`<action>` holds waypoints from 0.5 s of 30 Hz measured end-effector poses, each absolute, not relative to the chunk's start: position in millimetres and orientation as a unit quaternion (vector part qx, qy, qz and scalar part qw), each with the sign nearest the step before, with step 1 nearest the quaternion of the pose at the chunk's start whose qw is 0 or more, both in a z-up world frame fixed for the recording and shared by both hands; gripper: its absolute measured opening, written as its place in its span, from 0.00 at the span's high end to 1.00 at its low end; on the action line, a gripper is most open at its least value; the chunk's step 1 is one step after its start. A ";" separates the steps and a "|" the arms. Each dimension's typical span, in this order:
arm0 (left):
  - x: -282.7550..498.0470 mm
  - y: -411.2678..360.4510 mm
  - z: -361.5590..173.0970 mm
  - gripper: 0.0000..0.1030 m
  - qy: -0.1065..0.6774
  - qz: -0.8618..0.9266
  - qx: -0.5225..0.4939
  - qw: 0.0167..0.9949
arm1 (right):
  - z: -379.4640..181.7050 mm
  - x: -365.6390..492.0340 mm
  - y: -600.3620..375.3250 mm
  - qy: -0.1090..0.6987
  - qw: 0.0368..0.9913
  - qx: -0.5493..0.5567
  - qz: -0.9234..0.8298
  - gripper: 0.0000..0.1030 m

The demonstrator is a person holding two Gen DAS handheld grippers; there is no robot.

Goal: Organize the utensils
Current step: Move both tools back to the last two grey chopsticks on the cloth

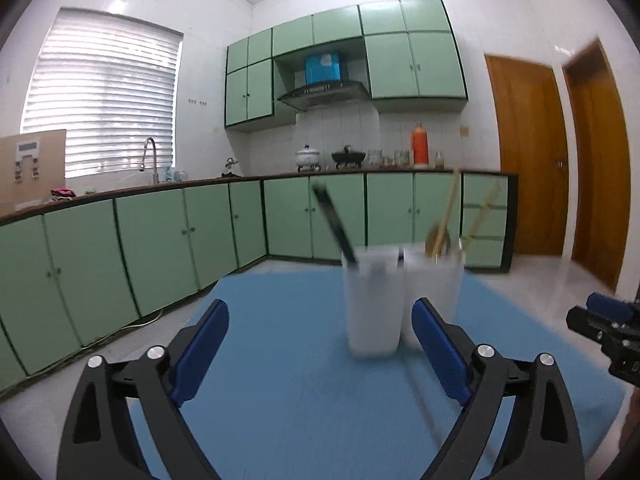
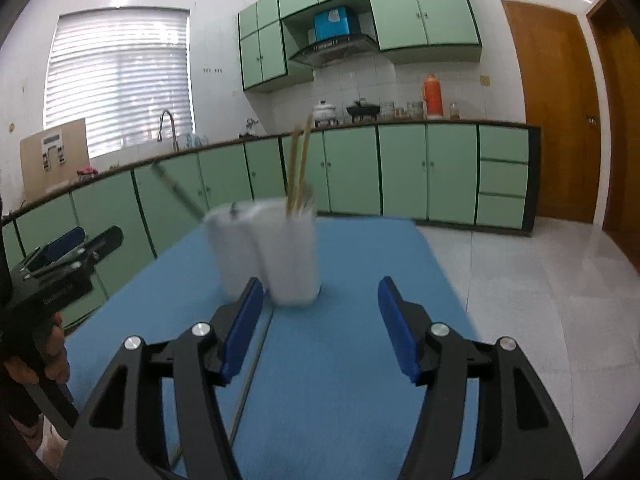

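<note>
Left claw (image 1: pixel 320 344): released, jaws spread wide, nothing gripped, held above the blue bench (image 1: pixel 304 400).
Right claw (image 2: pixel 320 320): released, jaws apart, nothing gripped.
White cups (image 1: pixel 400 300): two, touching side by side, stood upright on the bench ahead of both claws.
Black utensil (image 1: pixel 334 224): leaned in the left cup.
Chopsticks (image 2: pixel 300 168): stood in the right cup.
Sharpness: cups and utensils blurred.

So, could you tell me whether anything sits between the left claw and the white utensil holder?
Nothing visible does: only bare blue mat lies between the open left claw and the white utensil holder, which stands slightly right of its centreline.
</note>
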State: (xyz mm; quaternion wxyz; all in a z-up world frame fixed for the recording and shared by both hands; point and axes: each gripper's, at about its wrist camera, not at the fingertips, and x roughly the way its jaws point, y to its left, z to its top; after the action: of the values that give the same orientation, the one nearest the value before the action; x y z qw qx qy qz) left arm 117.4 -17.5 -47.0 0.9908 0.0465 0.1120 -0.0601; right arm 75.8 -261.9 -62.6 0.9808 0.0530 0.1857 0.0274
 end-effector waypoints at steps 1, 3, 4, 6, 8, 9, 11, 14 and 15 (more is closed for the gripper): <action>111.8 -17.3 -53.4 0.11 0.114 -0.056 0.051 0.991 | -72.9 66.4 -255.9 0.186 0.981 0.048 0.023 0.43; 96.9 -15.4 -70.7 0.10 0.129 -0.054 0.053 0.989 | -87.6 54.5 -245.9 0.185 0.982 0.041 0.011 0.43; 92.2 -14.0 -76.4 0.10 0.135 -0.053 0.053 0.988 | -95.5 49.2 -241.4 0.187 0.981 0.041 0.007 0.43; 80.0 -10.0 -92.0 0.10 0.150 -0.045 0.052 0.986 | -108.1 41.2 -232.8 0.192 0.980 0.045 0.008 0.45; 72.1 -6.4 -102.6 0.10 0.159 -0.037 0.052 0.985 | -120.2 33.6 -222.5 0.196 0.980 0.038 0.011 0.47; 69.4 -4.5 -107.2 0.10 0.164 -0.033 0.051 0.985 | -126.3 30.2 -216.2 0.197 0.980 0.028 0.013 0.49; 64.2 0.8 -116.7 0.10 0.178 -0.025 0.042 0.983 | -133.9 25.6 -205.0 0.197 0.980 0.013 0.019 0.53; 57.7 9.3 -125.9 0.10 0.186 -0.018 0.031 0.982 | -143.3 21.2 -191.0 0.195 0.981 -0.001 0.026 0.62; 56.0 11.0 -127.5 0.10 0.188 -0.016 0.029 0.982 | -146.7 20.9 -187.2 0.194 0.981 -0.003 0.027 0.66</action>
State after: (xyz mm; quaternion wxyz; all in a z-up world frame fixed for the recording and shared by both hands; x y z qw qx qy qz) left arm 56.0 11.0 -127.5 0.9817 0.0287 0.1875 -0.0160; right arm 20.9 -187.2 -146.7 0.9806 -0.0033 0.1939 0.0273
